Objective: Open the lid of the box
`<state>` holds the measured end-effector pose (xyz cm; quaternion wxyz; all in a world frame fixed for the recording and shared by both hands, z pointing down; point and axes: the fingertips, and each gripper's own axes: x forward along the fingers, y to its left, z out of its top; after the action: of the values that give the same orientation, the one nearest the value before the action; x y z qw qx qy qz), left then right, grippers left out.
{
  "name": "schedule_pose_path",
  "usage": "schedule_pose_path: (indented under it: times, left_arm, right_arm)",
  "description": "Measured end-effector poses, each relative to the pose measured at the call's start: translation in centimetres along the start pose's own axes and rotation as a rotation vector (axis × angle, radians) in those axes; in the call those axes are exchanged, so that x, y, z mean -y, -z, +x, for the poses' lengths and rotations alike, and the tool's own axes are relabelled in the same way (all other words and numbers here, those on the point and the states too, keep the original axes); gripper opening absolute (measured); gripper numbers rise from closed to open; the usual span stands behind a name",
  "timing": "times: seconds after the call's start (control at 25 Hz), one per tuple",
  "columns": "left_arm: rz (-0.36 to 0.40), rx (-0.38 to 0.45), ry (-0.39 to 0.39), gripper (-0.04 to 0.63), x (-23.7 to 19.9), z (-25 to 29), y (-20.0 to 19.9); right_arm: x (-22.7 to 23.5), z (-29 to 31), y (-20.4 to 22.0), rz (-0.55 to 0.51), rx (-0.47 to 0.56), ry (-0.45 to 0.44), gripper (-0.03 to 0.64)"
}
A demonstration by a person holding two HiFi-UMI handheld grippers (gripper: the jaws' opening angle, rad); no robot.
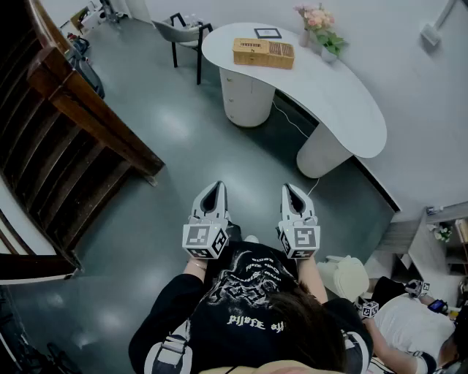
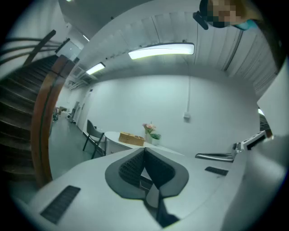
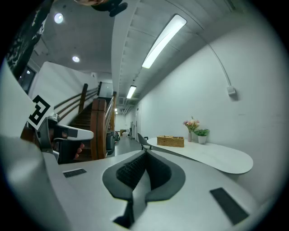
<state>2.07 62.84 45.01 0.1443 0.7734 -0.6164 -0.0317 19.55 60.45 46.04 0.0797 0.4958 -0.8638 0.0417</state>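
A woven tan box [image 1: 263, 52] with its lid down sits on the far part of a curved white table [image 1: 344, 109]; it also shows far off as the box [image 2: 132, 139] in the left gripper view and the box [image 3: 170, 141] in the right gripper view. My left gripper [image 1: 215, 188] and right gripper [image 1: 291, 190] are held side by side in front of the person's chest, well short of the table, above the grey floor. Both are shut with nothing between their jaws: left gripper [image 2: 144, 149], right gripper [image 3: 145, 152].
A dark wooden staircase [image 1: 66, 139] rises at the left. A grey chair [image 1: 183, 33] stands by the table's far end. A vase of flowers [image 1: 314, 22], a small potted plant [image 1: 330, 45] and a framed tablet [image 1: 268, 33] are on the table. Another person [image 1: 409, 321] sits at lower right.
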Motion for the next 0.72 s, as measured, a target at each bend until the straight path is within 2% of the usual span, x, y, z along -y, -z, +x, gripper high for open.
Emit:
schedule_pose_path:
  times: [0.16,0.48,0.72]
  left_arm:
    - [-0.022,0.023,0.039,0.021,-0.1,-0.6,-0.2]
    - [-0.009,0.023,0.000,0.021,-0.2,-0.6,0.6]
    - [-0.020,-0.001,-0.022,0.021,-1.8,1.1,1.2]
  right_arm:
    - [-0.3,0.0,-0.6,0.003,0.015,0.008,0.025]
    - [1.0,-0.6,0.6,0.029,0.013,0.032,0.025]
    - [0.9,0.9,0.7,0.063,0.017,0.007,0.025]
